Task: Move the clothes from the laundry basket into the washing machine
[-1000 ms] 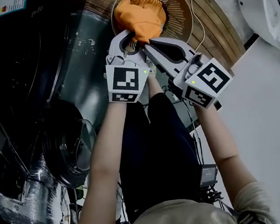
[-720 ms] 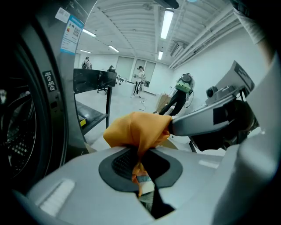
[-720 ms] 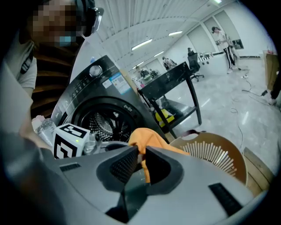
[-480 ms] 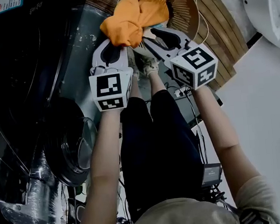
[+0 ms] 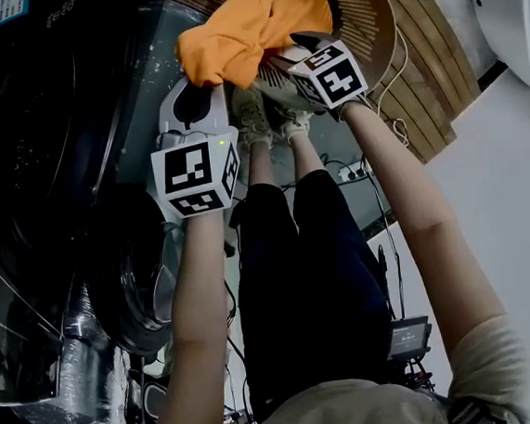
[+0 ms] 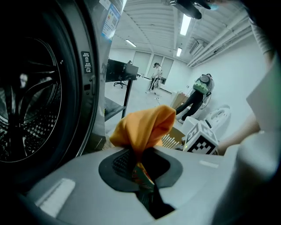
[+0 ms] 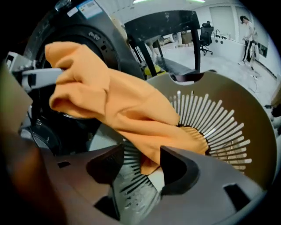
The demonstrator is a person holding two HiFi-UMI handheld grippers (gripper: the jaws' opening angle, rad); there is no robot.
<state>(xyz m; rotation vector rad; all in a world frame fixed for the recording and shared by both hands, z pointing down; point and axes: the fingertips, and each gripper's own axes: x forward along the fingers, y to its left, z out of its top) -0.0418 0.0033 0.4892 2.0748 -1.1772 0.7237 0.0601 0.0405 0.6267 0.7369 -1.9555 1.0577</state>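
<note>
Left fingers (image 6: 120,163) pinching orange garment (image 6: 145,127)

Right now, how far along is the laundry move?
Done: nothing shows in the washing machine's drum. In hand: the left claw pinches the orange garment, lifted partly out of the laundry basket; the right claw has just been opening, cloth loose between its jaws. Left: carrying it into the drum.

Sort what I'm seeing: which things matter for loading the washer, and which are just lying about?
Job in hand:
orange garment, pinched in the left tongs
right tongs, jaws just been opening, garment's hem loose between them
laundry basket
washing machine, standing open

Lying about:
wooden planks
white appliance
floor cables
</note>
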